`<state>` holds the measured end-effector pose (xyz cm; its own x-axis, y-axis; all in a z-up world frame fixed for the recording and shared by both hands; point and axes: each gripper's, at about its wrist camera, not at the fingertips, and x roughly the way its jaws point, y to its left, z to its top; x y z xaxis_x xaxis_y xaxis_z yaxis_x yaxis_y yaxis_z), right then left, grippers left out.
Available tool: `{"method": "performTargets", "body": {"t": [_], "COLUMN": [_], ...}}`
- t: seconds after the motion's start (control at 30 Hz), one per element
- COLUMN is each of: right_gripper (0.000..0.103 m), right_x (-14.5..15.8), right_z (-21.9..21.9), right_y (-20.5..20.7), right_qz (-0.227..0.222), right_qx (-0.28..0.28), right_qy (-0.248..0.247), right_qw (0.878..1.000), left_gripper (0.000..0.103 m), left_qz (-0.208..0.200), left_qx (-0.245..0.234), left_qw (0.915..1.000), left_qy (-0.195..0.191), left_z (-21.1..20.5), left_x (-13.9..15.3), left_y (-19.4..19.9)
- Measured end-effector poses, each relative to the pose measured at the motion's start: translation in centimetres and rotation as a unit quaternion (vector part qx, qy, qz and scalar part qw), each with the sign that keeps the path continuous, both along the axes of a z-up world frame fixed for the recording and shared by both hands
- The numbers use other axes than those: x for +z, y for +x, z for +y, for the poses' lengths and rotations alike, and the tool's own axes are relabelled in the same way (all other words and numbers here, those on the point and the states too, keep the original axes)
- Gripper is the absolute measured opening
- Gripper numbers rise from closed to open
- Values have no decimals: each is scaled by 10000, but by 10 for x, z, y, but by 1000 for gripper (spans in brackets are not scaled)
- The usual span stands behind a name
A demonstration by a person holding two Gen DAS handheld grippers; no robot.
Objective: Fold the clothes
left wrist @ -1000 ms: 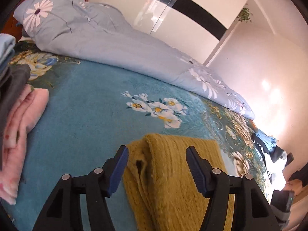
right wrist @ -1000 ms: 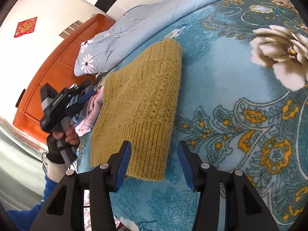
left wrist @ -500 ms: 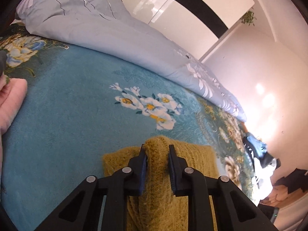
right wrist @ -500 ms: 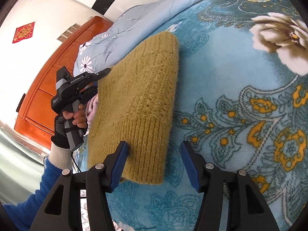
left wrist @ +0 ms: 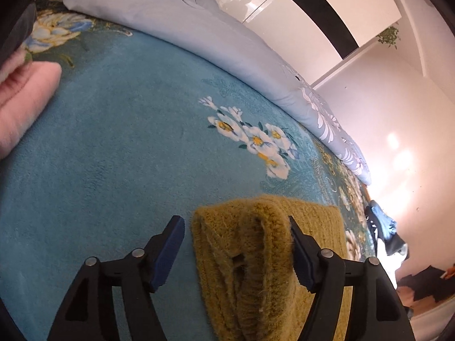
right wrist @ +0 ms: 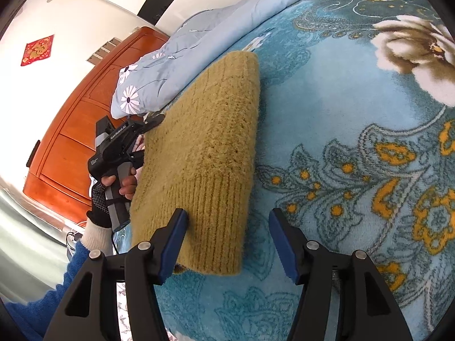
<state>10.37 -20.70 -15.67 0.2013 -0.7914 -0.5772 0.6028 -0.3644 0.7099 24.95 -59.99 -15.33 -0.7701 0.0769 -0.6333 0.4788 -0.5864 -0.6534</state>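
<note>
A folded mustard knit sweater (left wrist: 264, 255) lies on the teal floral blanket (left wrist: 113, 156). My left gripper (left wrist: 236, 244) straddles the sweater's thick folded end. Its jaws are opening: the right pad brushes the fuzz and the left pad stands clear of it. In the right wrist view the sweater (right wrist: 204, 147) stretches away from me. My right gripper (right wrist: 227, 241) is open around its ribbed hem corner, and its jaws are still opening. A gloved hand (right wrist: 99, 201) holds the left gripper (right wrist: 152, 121) at the sweater's far left edge.
Folded pink clothes (left wrist: 25, 99) sit at the left. A grey-blue floral duvet (left wrist: 199, 28) runs along the far side of the bed. Loose clothes (left wrist: 384, 227) lie past the bed's right end. A wooden headboard (right wrist: 71, 142) stands behind the pillow end.
My left gripper dropped lower, pinched the sweater's folded end half a second ago, and has now let go and spread wide. My right gripper opened a little wider without moving.
</note>
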Motion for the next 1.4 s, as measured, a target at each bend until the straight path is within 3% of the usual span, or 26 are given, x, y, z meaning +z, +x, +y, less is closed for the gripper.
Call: {"method": "performTargets", "body": {"t": [0.1,0.2,0.27,0.33,0.47,0.67,0.8,0.93,1.03,1.1,1.23,1.33,1.4], "right_gripper": [62,62,62,41,32,31,31,31,36,39,61,62,62], "right_x": [-3,-4,-4,-6,5,66,67,38,24,24,34,29,21], "right_z": [-2,2,4,4,6,6,6,3,13,20,59,91,100], "right_y": [0,4,5,3,-18,-88,-132,-153,-155,-156,-145,-125,-110], "right_qz": [-122,-283,-420,-731,-1081,-160,60,-109,-225,-273,-107,-262,-577], "right_qx": [-95,-300,-366,-333,-17,984,1121,958,776,568,-205,-631,-857], "right_qy": [-73,-141,-190,-260,-374,135,551,921,682,573,277,148,37], "right_qw": [9999,9990,9983,9964,9934,9949,9922,9911,9944,9964,9994,9976,9946], "left_gripper": [76,74,53,35,30,29,30,35,41,51,72,82,83], "left_qz": [120,65,-8,-55,81,389,292,266,351,258,188,199,61], "left_qx": [-179,-158,-116,-66,30,-356,-470,-392,-538,-627,-647,-635,-883], "left_qw": [9991,9995,9995,9996,9997,9977,9975,9970,9944,9955,9977,9965,9952], "left_qy": [358,278,300,252,250,426,431,619,837,661,12,-499,-420], "left_z": [2,10,14,19,35,93,123,123,117,115,107,98,89], "left_x": [-7,-9,-9,-4,20,41,20,-2,1,12,37,56,53], "left_y": [-4,-7,-6,-3,12,26,18,21,29,32,28,18,-8]}}
